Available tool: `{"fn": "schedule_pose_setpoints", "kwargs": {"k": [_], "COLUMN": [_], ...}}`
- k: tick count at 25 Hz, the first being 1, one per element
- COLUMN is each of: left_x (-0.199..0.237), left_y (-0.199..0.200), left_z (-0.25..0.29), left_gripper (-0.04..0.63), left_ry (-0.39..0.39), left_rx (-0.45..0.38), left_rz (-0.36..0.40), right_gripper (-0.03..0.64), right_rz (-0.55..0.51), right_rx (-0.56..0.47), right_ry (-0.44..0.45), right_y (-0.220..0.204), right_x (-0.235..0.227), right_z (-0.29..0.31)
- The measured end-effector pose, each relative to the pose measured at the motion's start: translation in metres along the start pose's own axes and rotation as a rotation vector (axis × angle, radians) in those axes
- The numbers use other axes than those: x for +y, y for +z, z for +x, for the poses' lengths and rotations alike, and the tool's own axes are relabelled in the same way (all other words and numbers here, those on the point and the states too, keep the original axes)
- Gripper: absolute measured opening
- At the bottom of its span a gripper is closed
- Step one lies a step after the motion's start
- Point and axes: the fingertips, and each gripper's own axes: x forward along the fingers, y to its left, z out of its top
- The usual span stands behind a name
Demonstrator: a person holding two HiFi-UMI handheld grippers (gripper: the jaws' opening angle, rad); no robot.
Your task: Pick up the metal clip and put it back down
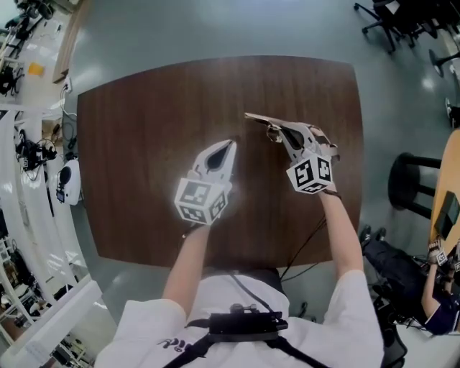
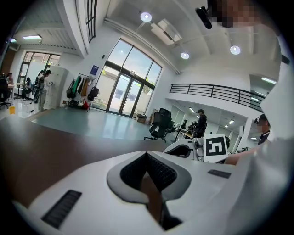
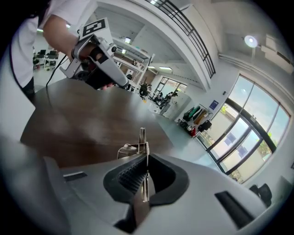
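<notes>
**A:** Where is the metal clip (image 1: 260,121) sitting?

**B:** It is being pinched edge-on between the closed jaws of the right gripper (image 1: 279,134). It is projecting beyond their tips over the far right part of the brown table (image 1: 144,144), and it appears to be hanging clear of the wood.

**A:** Which step is running?

**B:** Judging by this, the carrying phase, with the set-down not yet done. The next move is calling for lowering until the clip is resting on the wood, then parting the jaws.

**A:** What is lying around?

**B:** The left gripper (image 1: 230,146), jaws together on nothing, is hovering just beside it, to the left. Office chairs (image 1: 392,21) and a stool (image 1: 413,183) are standing off the table. Nothing is blocking the tabletop beneath.
</notes>
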Motion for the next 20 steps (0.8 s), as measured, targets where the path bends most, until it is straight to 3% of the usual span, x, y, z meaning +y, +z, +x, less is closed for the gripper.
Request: {"fn": "schedule_pose_setpoints", "kwargs": {"k": [6, 16, 20], "left_x": [0.018, 0.019, 0.02], "left_y": [-0.019, -0.035, -0.033], "left_z": [0.016, 0.013, 0.003], "left_gripper": [0.009, 0.009, 0.009], "left_ry": [0.028, 0.042, 0.037], "left_rx": [0.017, 0.036, 0.027], "left_rz": [-0.02, -0.033, -0.029], "right_gripper": [0.015, 0.015, 0.017], "right_rz": [-0.197, -0.385, -0.398], "right_rx": [0.013, 0.113, 0.149], "right_ry": [0.014, 0.027, 0.053], "right_y": [-0.012, -0.029, -0.031], "right_x": [0.005, 0.034, 0.044], "right_z": [0.038, 0.064, 0.069]}}
